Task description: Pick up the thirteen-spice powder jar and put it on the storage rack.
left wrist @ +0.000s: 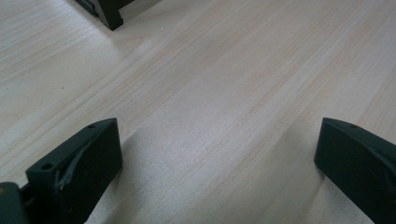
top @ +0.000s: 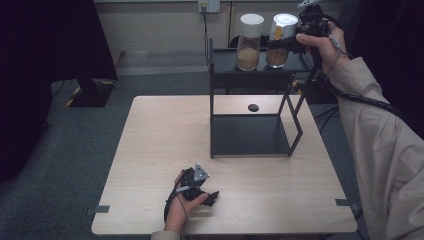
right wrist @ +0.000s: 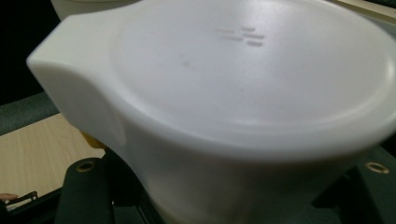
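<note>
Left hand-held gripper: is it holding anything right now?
No, the left hand-held gripper has its jaws wide apart over the bare wooden table.

Pale wooden table (top: pixel 160 150) bears black shelf rack (top: pixel 250 135) and small dark disc (top: pixel 253 107)

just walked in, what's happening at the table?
A person works with two handheld grippers. The right gripper is shut on the right jar, a white-lidded jar of brown powder, tilted at the top shelf of the black rack. A second jar stands upright beside it. The left gripper rests on the wooden table near the front edge, jaws open and holding nothing.
</note>
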Demonstrator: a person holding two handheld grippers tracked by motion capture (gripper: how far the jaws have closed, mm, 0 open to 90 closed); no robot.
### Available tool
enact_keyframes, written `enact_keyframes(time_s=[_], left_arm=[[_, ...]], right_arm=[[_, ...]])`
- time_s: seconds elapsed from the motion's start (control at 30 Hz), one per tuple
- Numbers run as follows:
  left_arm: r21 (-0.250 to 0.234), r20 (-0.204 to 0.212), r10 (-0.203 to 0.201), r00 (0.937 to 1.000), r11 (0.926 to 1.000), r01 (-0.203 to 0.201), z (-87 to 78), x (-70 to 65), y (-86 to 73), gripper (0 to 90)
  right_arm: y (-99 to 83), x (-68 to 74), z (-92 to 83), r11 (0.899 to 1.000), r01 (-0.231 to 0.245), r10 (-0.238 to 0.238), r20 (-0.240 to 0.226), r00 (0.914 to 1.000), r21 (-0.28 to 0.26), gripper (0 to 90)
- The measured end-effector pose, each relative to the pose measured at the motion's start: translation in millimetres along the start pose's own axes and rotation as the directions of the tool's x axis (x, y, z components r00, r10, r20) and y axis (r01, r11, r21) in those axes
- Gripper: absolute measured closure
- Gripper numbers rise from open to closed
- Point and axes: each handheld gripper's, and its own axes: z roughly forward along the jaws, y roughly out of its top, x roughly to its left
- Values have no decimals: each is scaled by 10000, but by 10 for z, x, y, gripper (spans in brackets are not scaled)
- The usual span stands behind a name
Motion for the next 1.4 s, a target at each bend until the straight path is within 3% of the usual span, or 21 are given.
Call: enact_keyframes(time_s=[0.53,0.63,0.73,0.87,1.17,1.33,1.4], left_arm=[[-2,-1,-2,10000,10000,2,0,-1,0,1],[-4,-2,-1,10000,10000,1,0,-1,-1,0],[-1,-3,2,10000,10000,-2,0,-1,0,0],[1,-5,1,10000,10000,-1,0,-2,0,0],[1,-6,4,10000,10000,-4,0,-2,0,0],[3,-6,5,10000,10000,-5,0,-2,0,0],[1,-8,4,10000,10000,-4,0,-2,0,0]], right_arm=[[-96,-64,84,9993,-247,247,-4,9997,-292,296],[-84,-47,95,9996,-210,211,66,9998,-178,257],[-75,6,113,9995,-310,311,302,9991,-21,131],[-93,74,93,9993,-366,368,506,9980,-43,50],[-211,167,-20,9953,-850,886,799,9929,-473,7],[-305,197,-83,9918,-1128,1168,681,9908,-599,7],[-323,237,-99,9932,-1045,1084,793,9909,-519,7]])
